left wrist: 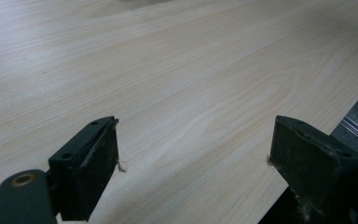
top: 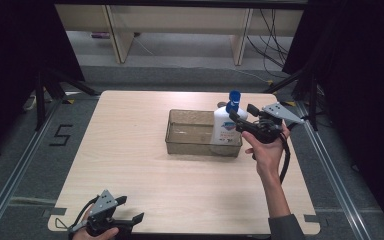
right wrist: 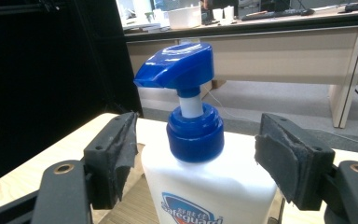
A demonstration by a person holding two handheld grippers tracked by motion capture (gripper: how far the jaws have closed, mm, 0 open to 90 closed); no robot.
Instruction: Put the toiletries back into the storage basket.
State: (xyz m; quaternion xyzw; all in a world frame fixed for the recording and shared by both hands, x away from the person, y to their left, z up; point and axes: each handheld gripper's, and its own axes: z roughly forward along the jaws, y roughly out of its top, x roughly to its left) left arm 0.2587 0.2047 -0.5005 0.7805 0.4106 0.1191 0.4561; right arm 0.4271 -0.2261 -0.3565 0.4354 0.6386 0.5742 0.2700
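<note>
1. High view: A white hand-soap pump bottle [top: 228, 125] with a blue pump head stood upright in the right end of a clear plastic bin [top: 190, 134] on the wooden table [top: 130, 165]. The right gripper [top: 241, 113] hung just beside the bottle's neck on its right side, level with the shoulder, the jaws pointing left toward it. The left gripper [top: 130, 210] sat at the table's near left edge, well apart from the bin and far the more distant of the two.

2. Left gripper view: Its jaws stood wide apart with nothing between them, over bare wood grain near the table's edge.

3. Right gripper view: The bottle [right wrist: 209, 186] rose straight ahead, its long axis vertical, the blue collar and pump head [right wrist: 177, 65] centred in the gap. Both pads [right wrist: 279, 163] stood clear of the neck, spread and holding nothing. Judged from this, a short advance and squeeze would take the neck; only the bin's wall, low around the base, lay nearby.
</note>
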